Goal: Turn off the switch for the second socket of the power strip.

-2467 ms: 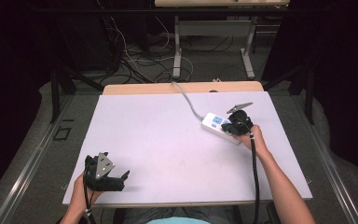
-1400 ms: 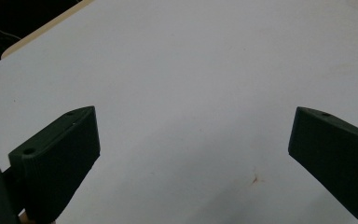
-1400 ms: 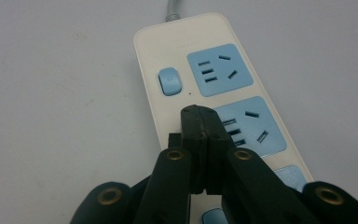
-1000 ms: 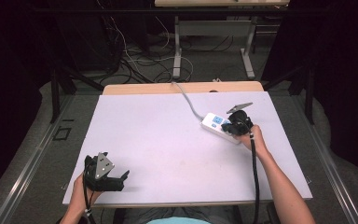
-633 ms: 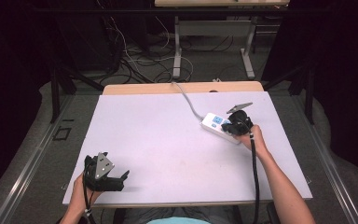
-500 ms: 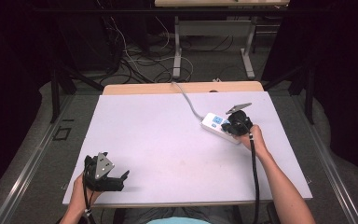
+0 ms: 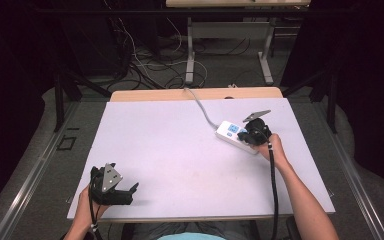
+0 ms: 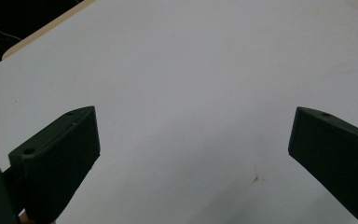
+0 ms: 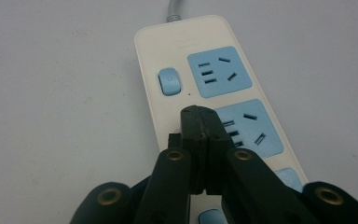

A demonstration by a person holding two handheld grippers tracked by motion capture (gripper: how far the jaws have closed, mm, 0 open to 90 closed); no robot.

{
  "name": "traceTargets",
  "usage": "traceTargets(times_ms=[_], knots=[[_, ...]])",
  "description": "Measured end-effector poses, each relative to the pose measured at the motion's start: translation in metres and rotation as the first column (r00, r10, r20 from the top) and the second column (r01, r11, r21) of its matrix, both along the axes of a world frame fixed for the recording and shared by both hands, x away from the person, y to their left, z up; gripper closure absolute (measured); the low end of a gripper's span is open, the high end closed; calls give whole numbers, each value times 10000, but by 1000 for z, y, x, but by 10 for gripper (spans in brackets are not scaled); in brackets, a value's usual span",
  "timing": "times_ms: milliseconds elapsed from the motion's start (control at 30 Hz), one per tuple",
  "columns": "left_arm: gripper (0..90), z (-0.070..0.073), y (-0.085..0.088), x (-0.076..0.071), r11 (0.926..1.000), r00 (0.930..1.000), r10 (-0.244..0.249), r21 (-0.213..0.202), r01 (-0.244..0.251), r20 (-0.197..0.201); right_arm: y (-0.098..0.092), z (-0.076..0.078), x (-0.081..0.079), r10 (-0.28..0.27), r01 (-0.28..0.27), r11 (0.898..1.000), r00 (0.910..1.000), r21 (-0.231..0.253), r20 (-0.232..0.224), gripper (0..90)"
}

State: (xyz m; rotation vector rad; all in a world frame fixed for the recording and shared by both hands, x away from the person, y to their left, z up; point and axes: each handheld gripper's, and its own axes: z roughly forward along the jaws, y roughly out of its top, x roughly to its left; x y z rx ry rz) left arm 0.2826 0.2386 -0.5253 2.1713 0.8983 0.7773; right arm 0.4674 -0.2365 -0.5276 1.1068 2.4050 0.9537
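A white power strip (image 7: 234,135) (image 9: 186,56) with light-blue sockets and blue rocker switches lies on the right half of the white table (image 7: 180,150), its grey cord (image 7: 200,107) running to the far edge. My right gripper (image 7: 252,135) (image 9: 200,114) is shut, jaws pressed together with nothing between them, tips resting on the strip just below the far blue switch (image 9: 169,80) and left of the second socket (image 9: 247,126). My left gripper (image 7: 130,192) (image 8: 191,154) sits near the front left corner, open, jaws wide apart over bare table.
A wooden strip (image 7: 195,94) borders the table's far edge. Beyond it are cables and metal table legs (image 7: 190,60) on the floor. A small brown mark (image 8: 255,177) dots the table near the left gripper.
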Motion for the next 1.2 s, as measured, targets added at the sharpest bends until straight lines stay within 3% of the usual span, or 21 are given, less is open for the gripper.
traceTargets(times_ms=[267,1200], knots=[[18,0,0,0,10000,10000,-1,-23,2,46,2,0,0,-50,52,9998,9999,-188,102,900],[18,0,0,0,10000,10000,-36,3,36,24,1,3,-2,-105,106,9999,9998,-69,185,898]])
